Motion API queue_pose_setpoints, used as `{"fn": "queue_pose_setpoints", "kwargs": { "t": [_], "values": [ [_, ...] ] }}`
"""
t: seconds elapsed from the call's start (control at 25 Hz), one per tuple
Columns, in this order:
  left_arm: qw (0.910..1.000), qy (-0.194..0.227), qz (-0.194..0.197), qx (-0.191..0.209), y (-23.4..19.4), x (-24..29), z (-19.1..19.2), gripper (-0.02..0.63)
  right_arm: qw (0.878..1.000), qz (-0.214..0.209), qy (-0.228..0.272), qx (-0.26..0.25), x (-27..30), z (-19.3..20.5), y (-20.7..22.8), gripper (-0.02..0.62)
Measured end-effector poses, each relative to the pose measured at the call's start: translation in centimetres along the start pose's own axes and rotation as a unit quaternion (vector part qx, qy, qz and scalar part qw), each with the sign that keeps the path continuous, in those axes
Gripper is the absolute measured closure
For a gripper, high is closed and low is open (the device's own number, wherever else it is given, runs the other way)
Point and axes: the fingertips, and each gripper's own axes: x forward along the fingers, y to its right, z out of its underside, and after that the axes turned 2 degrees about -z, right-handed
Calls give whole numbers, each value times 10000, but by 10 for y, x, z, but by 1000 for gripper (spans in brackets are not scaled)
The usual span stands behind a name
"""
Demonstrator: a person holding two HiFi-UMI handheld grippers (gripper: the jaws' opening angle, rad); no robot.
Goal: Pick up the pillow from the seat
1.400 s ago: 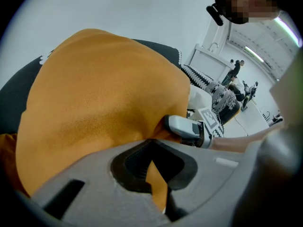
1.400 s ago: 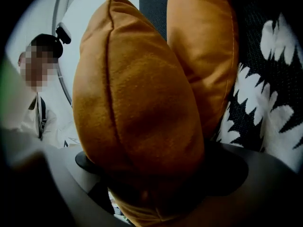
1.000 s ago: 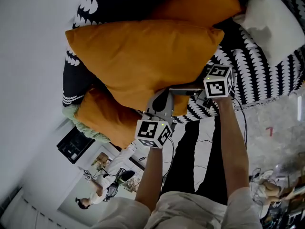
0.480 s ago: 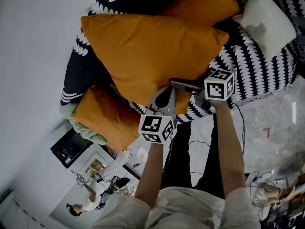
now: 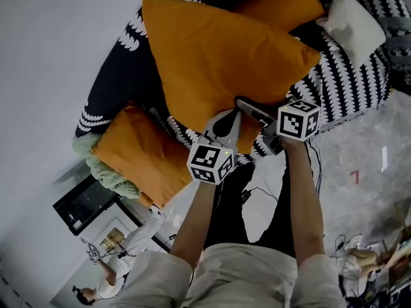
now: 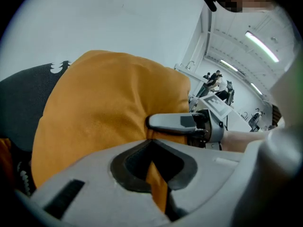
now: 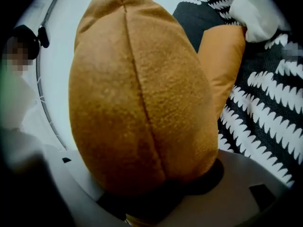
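Note:
A large orange pillow (image 5: 218,63) lies tilted over the seat's black-and-white patterned throw (image 5: 350,85). My left gripper (image 5: 221,126) is at its near edge, shut on a pinched fold of the orange fabric (image 6: 156,183). My right gripper (image 5: 255,112) holds the same edge a little to the right; its jaws have just been closing with the pillow (image 7: 142,103) between them, and they now press on its bulging end. From the left gripper view the right gripper (image 6: 182,123) lies flat against the pillow. The fingertips of both grippers are hidden by fabric.
A second orange pillow (image 5: 138,156) lies at the seat's lower left beside a green knitted piece (image 5: 103,169). A third orange pillow (image 5: 282,5) and a white cushion (image 5: 356,21) sit behind. Cables trail on the grey floor (image 5: 359,191). A white wall (image 5: 51,56) is at left.
The large pillow has lifted and tipped, its left corner swinging up and to the right. Both grippers rose with it.

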Motion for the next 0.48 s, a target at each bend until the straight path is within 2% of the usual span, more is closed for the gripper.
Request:
{"fn": "queue_pose_setpoints", "kwargs": {
  "t": [0.24,0.36,0.48],
  "values": [
    [9987,163,26,482,-7,-47,3,597,9975,672,226,-79,5,23,-41,238],
    [9984,393,39,395,-14,-63,2,597,9944,974,392,-99,11,29,-55,238],
    [9976,543,-73,417,-28,-77,5,597,9918,1183,466,103,22,40,-63,238]
  ]
}}
